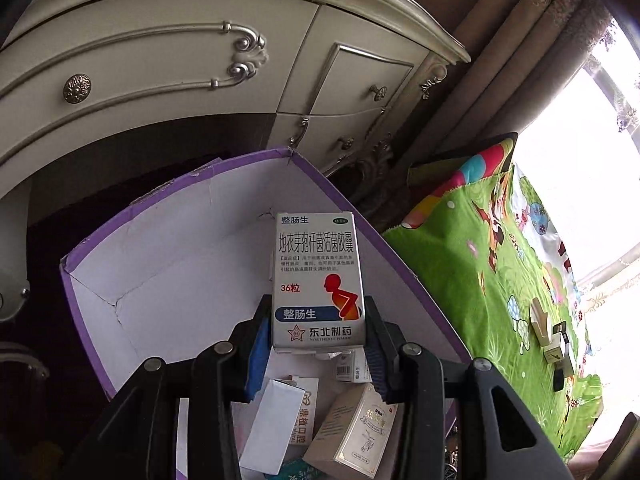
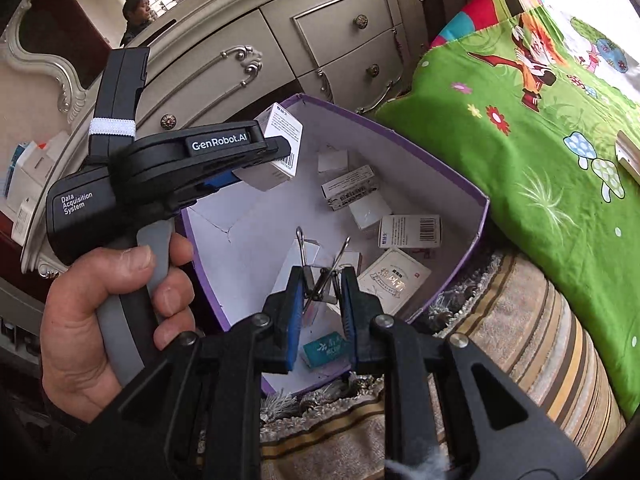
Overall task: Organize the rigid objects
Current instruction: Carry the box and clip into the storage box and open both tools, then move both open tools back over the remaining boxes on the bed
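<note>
My left gripper (image 1: 316,320) is shut on a white medicine box (image 1: 318,280) with Chinese print and holds it above the open purple-edged cardboard box (image 1: 168,248). In the right wrist view the left gripper (image 2: 256,164) holds that medicine box (image 2: 278,144) over the purple box (image 2: 452,172). My right gripper (image 2: 320,300) is shut on a black binder clip (image 2: 320,284) with its wire handles up, above the near side of the box. Several small cartons lie inside, among them a cream one (image 2: 394,276) and a barcoded white one (image 2: 410,232).
A cream dresser (image 1: 160,64) with metal knobs stands behind the box. A green cartoon bedspread (image 2: 540,140) lies to the right, with small items (image 1: 554,340) on it. A striped rug (image 2: 500,344) lies under the box. Brown curtains (image 1: 520,48) hang by the window.
</note>
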A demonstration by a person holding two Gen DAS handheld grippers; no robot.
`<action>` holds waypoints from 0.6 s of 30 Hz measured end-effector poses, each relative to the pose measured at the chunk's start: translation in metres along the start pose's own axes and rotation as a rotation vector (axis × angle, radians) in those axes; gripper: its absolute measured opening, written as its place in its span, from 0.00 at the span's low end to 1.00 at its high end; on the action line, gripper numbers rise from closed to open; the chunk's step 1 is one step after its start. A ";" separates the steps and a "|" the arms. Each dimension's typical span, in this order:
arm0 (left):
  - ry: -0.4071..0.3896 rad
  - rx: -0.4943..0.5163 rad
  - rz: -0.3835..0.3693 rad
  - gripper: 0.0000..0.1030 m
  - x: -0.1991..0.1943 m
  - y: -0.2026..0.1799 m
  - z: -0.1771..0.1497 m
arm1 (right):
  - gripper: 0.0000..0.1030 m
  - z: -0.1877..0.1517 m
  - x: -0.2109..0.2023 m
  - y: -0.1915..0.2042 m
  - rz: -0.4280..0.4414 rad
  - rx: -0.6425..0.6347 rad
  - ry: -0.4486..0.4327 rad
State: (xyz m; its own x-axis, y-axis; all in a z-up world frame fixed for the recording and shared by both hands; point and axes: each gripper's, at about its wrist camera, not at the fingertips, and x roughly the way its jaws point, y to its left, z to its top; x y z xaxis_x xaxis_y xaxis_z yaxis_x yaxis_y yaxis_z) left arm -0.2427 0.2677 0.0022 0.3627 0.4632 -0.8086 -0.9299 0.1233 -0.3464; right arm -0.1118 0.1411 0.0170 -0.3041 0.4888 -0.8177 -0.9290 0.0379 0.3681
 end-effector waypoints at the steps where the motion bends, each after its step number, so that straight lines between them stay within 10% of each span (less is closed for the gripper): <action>1: 0.004 -0.008 0.004 0.42 0.001 0.002 0.000 | 0.22 -0.001 0.003 0.004 0.005 -0.014 0.009; 7: 0.022 -0.031 0.055 0.63 0.006 0.009 -0.001 | 0.58 -0.006 0.012 0.015 0.013 -0.066 0.044; 18: 0.026 0.001 0.043 0.63 0.006 -0.007 -0.004 | 0.62 -0.009 -0.006 -0.008 -0.011 0.029 0.002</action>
State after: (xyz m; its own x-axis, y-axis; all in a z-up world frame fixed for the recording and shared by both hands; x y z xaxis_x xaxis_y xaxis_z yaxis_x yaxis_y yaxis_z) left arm -0.2338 0.2661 -0.0017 0.3241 0.4455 -0.8346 -0.9446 0.1046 -0.3110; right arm -0.1040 0.1295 0.0149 -0.2944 0.4868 -0.8224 -0.9257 0.0688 0.3720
